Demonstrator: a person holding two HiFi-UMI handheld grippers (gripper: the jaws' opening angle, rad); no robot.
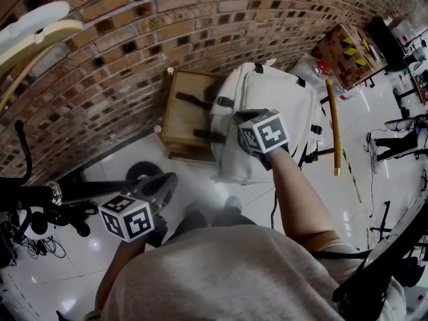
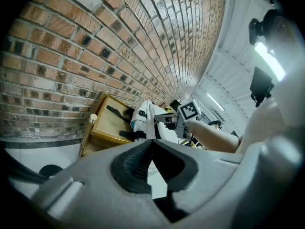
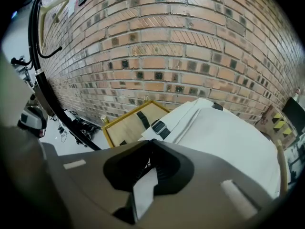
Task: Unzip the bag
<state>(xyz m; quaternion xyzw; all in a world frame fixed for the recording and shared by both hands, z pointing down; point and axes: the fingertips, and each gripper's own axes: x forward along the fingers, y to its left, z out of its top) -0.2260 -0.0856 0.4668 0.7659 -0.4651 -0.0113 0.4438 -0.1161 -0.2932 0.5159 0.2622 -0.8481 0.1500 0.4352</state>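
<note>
A white backpack (image 1: 267, 105) with black buckles leans on a wooden frame (image 1: 184, 112) with black straps, against the brick wall. My right gripper (image 1: 249, 129) is down on the bag's near upper face, with its marker cube above it. In the right gripper view the bag (image 3: 224, 132) fills the right side, and the right gripper (image 3: 152, 142) has its tips together. Whether a zipper pull is pinched there is hidden. My left gripper (image 1: 167, 182) hangs low at the left, well short of the bag. The left gripper (image 2: 152, 142) is shut and holds nothing. From there the bag (image 2: 145, 120) shows far off.
A brick wall (image 1: 134, 39) runs behind the bag. A yellow pole (image 1: 332, 126) leans at the bag's right, and a cardboard box (image 1: 348, 49) with hazard stripes sits beyond it. A black stand and cables (image 1: 40, 206) crowd the left. The floor (image 1: 221, 192) is glossy white tile.
</note>
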